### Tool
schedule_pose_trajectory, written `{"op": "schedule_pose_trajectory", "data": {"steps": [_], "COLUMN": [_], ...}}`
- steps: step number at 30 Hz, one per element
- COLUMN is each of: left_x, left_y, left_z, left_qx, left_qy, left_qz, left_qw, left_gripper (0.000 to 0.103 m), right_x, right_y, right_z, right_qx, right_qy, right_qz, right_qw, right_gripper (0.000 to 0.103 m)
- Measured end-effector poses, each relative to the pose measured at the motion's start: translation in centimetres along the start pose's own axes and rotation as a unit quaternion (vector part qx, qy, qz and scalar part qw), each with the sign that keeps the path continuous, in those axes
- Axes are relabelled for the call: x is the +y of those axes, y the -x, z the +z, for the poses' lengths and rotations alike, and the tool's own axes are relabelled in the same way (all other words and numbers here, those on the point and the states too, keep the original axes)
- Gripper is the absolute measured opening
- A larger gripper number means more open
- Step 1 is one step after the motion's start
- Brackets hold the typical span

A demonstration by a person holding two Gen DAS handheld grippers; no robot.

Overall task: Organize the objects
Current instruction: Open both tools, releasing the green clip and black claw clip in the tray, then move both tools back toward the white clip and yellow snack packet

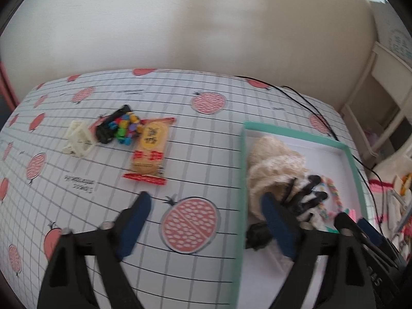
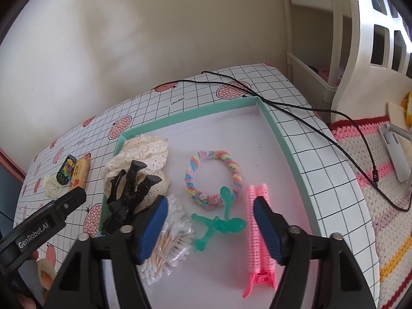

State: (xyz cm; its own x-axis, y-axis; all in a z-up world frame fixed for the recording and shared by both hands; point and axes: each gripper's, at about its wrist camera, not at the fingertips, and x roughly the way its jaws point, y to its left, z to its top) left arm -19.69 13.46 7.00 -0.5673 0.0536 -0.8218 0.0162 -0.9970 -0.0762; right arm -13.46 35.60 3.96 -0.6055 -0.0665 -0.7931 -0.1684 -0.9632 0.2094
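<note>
Over the shallow mint-rimmed white tray (image 2: pixel 288 139), both grippers' fingers gaped wide, empty; the right gripper (image 2: pixel 209 228) risked snagging the translucent green plastic claw clip (image 2: pixel 219 225).

Soft daylight, fisheye warp, left view blurred

Both views are evenly lit, with brighter light at the upper right, where the white shelf (image 2: pixel 381 41) is overexposed. Shadows are faint and soft. The left wrist view is smeared by motion blur, most of all on the tablecloth (image 1: pixel 206 134) grid and the snack packet (image 1: pixel 149 152). The right wrist view is sharper. Grid lines bow outward, and dark vignetting fills the corners.
</note>
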Motion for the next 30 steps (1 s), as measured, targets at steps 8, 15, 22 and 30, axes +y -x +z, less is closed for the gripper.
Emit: {"op": "schedule_pose_trajectory", "data": {"steps": [8,15,22,30], "left_x": [2.2,2.6,2.9,2.9], "left_y": [-0.5,-1.1,-1.1,-1.1], "left_z": [0.1,-0.2,-0.2,-0.1], "left_qx": [0.007,0.019,0.016,0.018], "left_qy": [0.040,0.045,0.049,0.048], "left_qz": [0.033,0.043,0.045,0.038], "left_qw": [0.9986,0.9979,0.9977,0.9980], "left_gripper": [0.102,0.103,0.103,0.103], "right_x": [0.4,0.7,0.8,0.8], "right_y": [-0.3,-0.3,-0.3,-0.3], "right_z": [-0.1,-0.2,-0.3,-0.2], "right_qx": [0.000,-0.003,-0.005,-0.005], "right_qy": [0.002,0.007,0.006,0.006], "right_qz": [0.003,0.003,0.004,0.005], "right_qw": [1.000,1.000,1.000,1.000], "right_gripper": [0.093,0.103,0.103,0.103]}}
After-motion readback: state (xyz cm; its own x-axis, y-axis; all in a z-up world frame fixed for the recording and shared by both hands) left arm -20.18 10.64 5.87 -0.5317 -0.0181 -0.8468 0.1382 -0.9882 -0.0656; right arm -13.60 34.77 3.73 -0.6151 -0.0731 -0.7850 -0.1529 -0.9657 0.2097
